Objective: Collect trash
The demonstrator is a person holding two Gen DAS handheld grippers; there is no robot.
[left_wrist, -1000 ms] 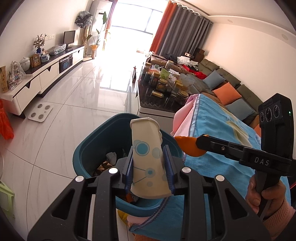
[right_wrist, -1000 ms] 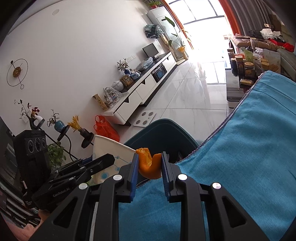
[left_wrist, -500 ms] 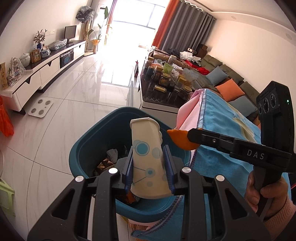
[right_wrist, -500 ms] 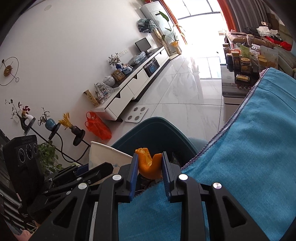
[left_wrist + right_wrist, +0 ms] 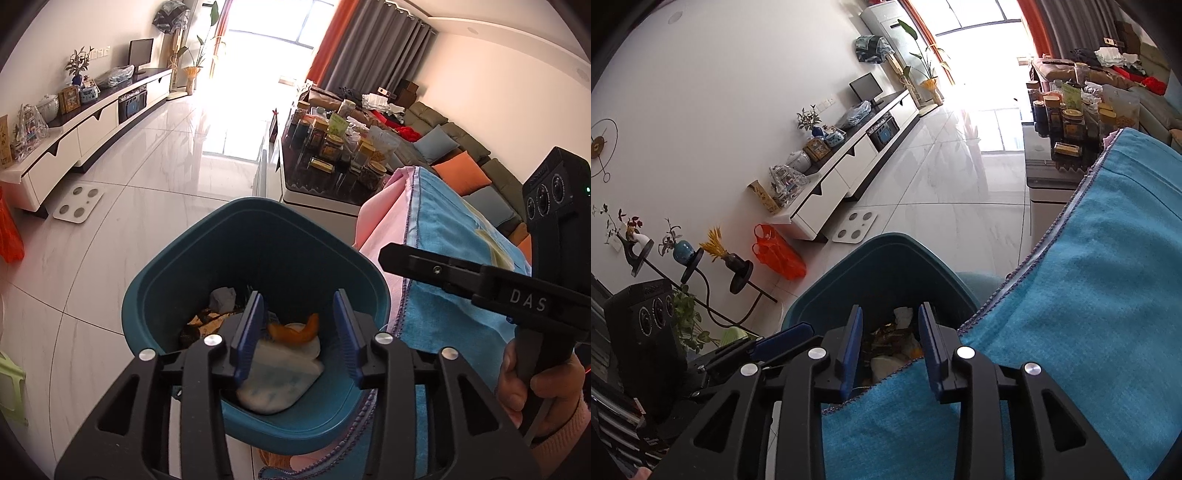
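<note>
A teal bin (image 5: 255, 236) stands on the floor beside the blue-clothed table. My left gripper (image 5: 297, 325) hangs over it, its jaws opening with nothing between the pads. Below it inside the bin lie a white paper cup (image 5: 280, 373) with blue dots and an orange peel (image 5: 295, 330), on wrappers and a crumpled tissue (image 5: 222, 298). My right gripper (image 5: 889, 339) hangs over the bin's (image 5: 882, 258) near edge by the cloth, jaws opening and empty. The trash (image 5: 890, 350) shows between its pads, down in the bin. In the left wrist view the right gripper's fingers (image 5: 417, 262) reach in from the right.
The blue cloth (image 5: 1089, 295) with a pink layer (image 5: 380, 221) covers the table at right. A coffee table (image 5: 325, 184) crowded with jars stands beyond the bin. A white scale (image 5: 78, 207) lies on the tile floor near the long TV cabinet (image 5: 74, 136). A red bag (image 5: 777, 251) sits by the wall.
Both grippers have opened. The paper cup has dropped from the left one and the orange peel from the right one, and both now lie in the bin. The left gripper has sunk lower.
</note>
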